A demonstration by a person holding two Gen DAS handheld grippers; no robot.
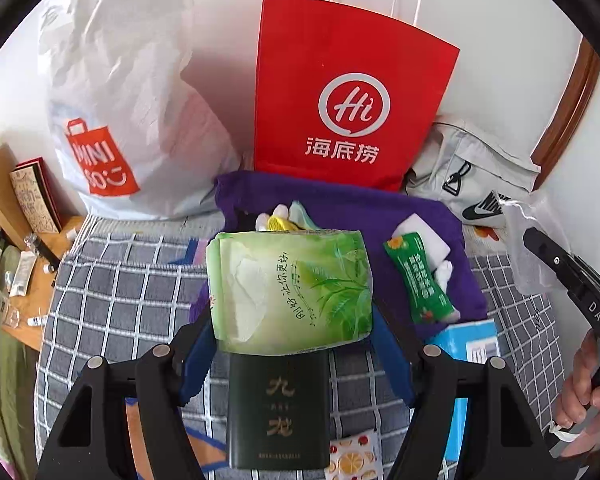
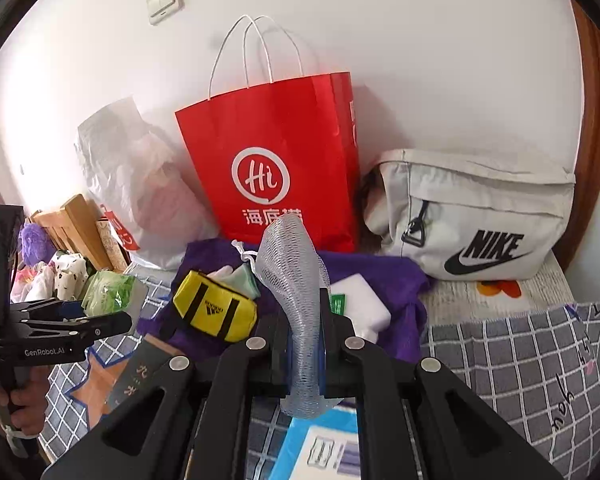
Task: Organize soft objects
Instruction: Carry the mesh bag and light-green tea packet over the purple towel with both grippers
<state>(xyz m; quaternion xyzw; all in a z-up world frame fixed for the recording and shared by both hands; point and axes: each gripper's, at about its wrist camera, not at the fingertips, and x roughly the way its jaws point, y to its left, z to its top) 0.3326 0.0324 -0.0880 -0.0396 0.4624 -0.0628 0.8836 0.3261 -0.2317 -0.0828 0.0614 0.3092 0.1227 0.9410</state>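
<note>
My left gripper (image 1: 290, 320) is shut on a green tissue pack (image 1: 290, 290) and holds it above the checked bedding; it also shows in the right wrist view (image 2: 108, 292). My right gripper (image 2: 304, 320) is shut on a grey mesh sleeve (image 2: 296, 280) that stands up between its fingers. A purple cloth (image 1: 340, 204) lies ahead, bearing a yellow pouch (image 2: 214, 310), a green sachet (image 1: 418, 280) and a white foam block (image 2: 360, 300).
A red paper bag (image 2: 276, 152), a white plastic Miniso bag (image 1: 112, 112) and a grey Nike bag (image 2: 476, 216) stand against the wall. A dark green box (image 1: 278, 408) and a blue box (image 2: 320, 440) lie on the bedding (image 2: 512, 360). A wooden shelf (image 1: 32, 248) is at left.
</note>
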